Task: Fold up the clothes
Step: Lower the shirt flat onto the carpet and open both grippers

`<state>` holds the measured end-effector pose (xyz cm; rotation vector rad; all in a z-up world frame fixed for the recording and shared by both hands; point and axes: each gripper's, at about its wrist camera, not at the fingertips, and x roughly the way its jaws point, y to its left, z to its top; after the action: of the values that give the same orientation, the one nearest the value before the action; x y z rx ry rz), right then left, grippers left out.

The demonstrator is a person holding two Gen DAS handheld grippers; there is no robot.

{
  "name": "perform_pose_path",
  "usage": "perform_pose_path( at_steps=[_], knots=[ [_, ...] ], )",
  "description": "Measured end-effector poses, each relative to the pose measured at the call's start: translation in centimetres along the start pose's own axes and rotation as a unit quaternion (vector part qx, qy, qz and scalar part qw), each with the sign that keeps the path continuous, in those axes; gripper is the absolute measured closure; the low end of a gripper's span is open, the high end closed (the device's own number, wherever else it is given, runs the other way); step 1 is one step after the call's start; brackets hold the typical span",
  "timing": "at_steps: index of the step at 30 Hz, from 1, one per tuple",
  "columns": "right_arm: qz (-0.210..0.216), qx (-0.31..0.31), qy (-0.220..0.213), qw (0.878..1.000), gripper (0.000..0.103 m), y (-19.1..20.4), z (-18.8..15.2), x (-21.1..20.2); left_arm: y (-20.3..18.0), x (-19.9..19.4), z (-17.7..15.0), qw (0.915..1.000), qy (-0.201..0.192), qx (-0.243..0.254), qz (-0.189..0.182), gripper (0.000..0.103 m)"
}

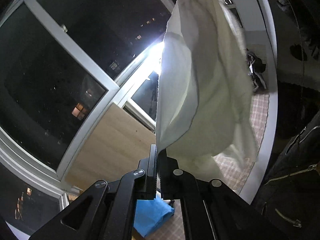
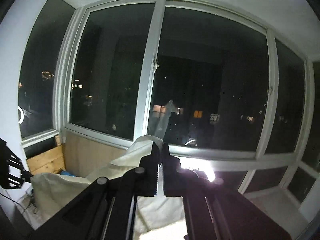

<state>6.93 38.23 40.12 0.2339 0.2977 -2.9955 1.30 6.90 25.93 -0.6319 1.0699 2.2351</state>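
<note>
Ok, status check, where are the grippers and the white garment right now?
Left gripper shut on white garment. Right gripper shut on it too. Garment hanging between them, off the surface. Nothing in the way.

One white garment is counted, one blue cloth below it, two grippers, the left gripper and the right gripper, and one dark bag on the floor
</note>
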Motion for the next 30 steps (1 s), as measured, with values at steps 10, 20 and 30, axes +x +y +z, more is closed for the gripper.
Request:
perform_pose_path(
  at_steps=[10, 20, 30],
  knots=[
    [-0.052, -0.080, 0.168, 0.981, 0.100, 5.4, -12.7, 29.6, 4.3, 24.5, -4.6, 0.9842, 0.156, -0.039, -0.074, 0.101],
    [-0.024, -0.085, 0.328, 0.940, 0.099, 10.9, -35.3, 54.1, -1.4, 54.8, -11.7, 0.9455, 0.297, -0.061, -0.118, 0.102],
    [0.006, -0.005, 0.341, 0.940, 0.067, 6.6, -34.8, 54.2, -0.9, 56.1, -13.3, 0.9346, 0.315, -0.108, -0.124, 0.086]
  ],
)
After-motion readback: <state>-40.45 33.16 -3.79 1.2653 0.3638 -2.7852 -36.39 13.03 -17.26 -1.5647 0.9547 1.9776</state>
